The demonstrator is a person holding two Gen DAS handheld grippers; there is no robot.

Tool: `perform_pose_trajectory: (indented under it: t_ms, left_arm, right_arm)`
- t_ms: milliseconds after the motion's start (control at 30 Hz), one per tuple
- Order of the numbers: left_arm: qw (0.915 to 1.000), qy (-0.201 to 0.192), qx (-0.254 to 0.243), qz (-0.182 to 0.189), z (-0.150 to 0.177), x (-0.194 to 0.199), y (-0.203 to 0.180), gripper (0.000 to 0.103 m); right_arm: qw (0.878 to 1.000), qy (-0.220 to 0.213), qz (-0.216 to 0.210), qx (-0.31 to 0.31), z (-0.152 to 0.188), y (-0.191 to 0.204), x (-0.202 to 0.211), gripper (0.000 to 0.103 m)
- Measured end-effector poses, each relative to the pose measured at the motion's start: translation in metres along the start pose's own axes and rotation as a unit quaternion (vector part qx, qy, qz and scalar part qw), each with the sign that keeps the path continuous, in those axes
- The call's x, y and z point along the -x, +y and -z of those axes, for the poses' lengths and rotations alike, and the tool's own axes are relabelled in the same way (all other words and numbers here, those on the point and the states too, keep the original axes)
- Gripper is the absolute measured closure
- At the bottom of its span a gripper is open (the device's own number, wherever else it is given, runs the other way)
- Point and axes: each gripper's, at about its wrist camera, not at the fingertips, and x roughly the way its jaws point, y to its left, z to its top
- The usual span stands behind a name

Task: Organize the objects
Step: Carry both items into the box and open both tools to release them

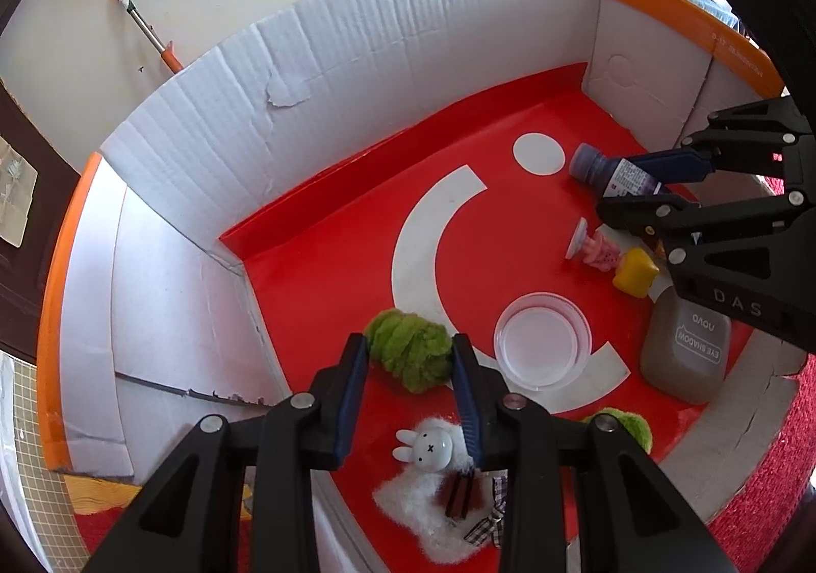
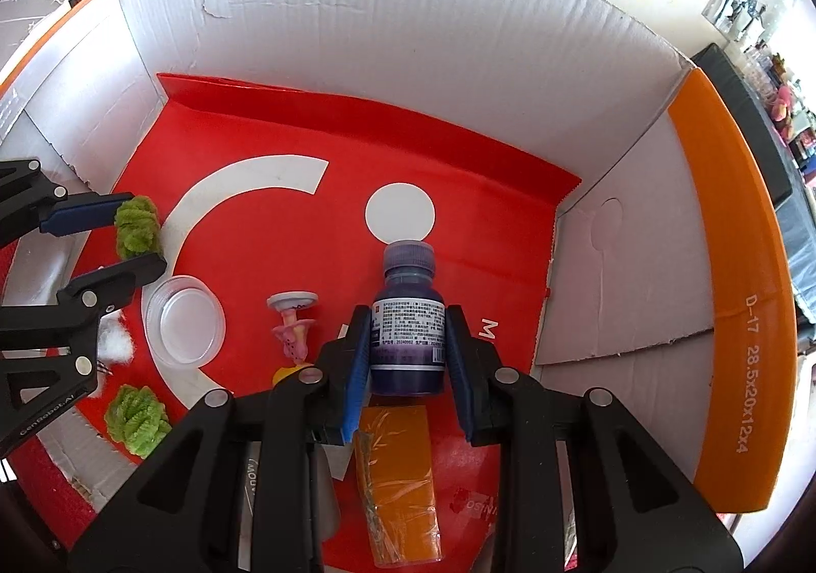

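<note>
A large cardboard box (image 1: pixel 357 37) with a red floor holds the objects. My left gripper (image 1: pixel 410 348) has its jaws on both sides of a green fuzzy ball (image 1: pixel 410 356), pressing it; it also shows in the right wrist view (image 2: pixel 136 228). My right gripper (image 2: pixel 408 323) has its jaws against a purple bottle (image 2: pixel 408 333) lying on the floor; the bottle also shows in the left wrist view (image 1: pixel 612 170). A white bunny plush (image 1: pixel 433 450) lies under the left gripper.
On the box floor lie a clear round lid (image 1: pixel 543 341), a pink toy on a suction base (image 1: pixel 594 246), a yellow piece (image 1: pixel 635 272), a grey eye-shadow case (image 1: pixel 683 348), a second green ball (image 2: pixel 136 420) and an orange packet (image 2: pixel 400 476). An orange-tipped stick (image 1: pixel 148 29) lies outside.
</note>
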Motion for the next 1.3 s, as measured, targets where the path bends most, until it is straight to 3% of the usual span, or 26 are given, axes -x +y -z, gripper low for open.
perform_pose_trajectory:
  t_ms: [1067, 1300]
  left_arm:
    - [0.9999, -0.004, 0.011, 0.003, -0.007, 0.013, -0.005, 0.066]
    - [0.9999, -0.007, 0.013, 0.002, -0.004, 0.018, -0.009, 0.064]
  right_arm:
    - [1.000, 0.005, -0.001, 0.001, 0.011, 0.013, 0.013, 0.075]
    - [1.000, 0.003, -0.001, -0.001, 0.000, 0.009, 0.009, 0.075]
